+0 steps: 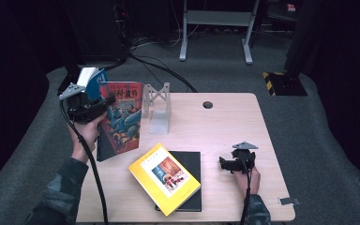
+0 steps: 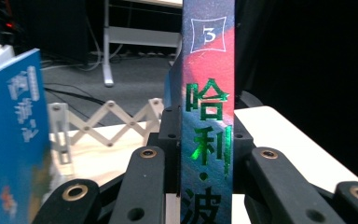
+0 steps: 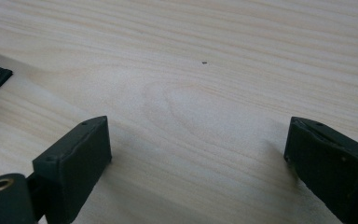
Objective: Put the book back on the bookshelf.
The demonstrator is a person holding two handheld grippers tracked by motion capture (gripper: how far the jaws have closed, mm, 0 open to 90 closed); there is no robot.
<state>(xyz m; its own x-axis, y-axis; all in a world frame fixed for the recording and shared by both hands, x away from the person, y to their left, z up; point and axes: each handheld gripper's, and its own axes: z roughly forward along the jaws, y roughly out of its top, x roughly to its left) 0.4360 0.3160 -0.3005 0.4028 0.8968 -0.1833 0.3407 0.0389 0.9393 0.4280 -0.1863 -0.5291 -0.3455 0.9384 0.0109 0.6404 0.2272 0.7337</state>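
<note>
Your left gripper was clenched on the spine of the upright book, at the table's left edge. Your right gripper rested released, well apart.

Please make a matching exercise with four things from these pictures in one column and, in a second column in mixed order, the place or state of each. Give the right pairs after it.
Things:
1. Red and blue illustrated paperback book
2. Yellow paperback book
3. Flat black book
4. White accordion-style book stand

Places or states:
A. Lies under another book, near the table's front edge
B. Stands on the table behind the upright book
C. Held upright, its spine clamped by the left gripper
D. Lies flat and askew on top of another book

Right pairs: 1-C, 2-D, 3-A, 4-B
</note>
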